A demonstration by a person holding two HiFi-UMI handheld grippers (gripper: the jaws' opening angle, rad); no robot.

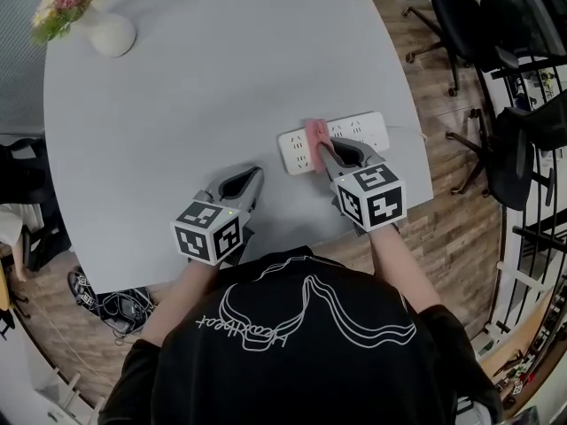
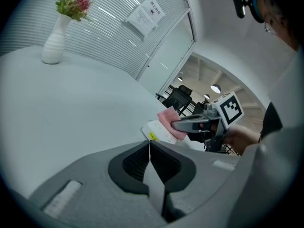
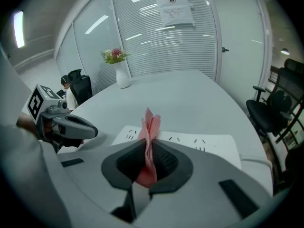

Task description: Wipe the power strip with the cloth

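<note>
my right claw [image 3: 148,151] is clenched on the pink cloth [image 3: 151,123], which looks soft, limp and light and is best pinched deep at its bunched fold. the white power strip [image 3: 213,144] lies just under the tips; it looks rigid, smooth and likely to slide. my left claw [image 2: 150,148] is closed on nothing.

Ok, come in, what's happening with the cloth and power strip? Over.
Right hand-held gripper shut on cloth. Left hand-held gripper shut, empty. Cloth on power strip. Vase far off.
</note>
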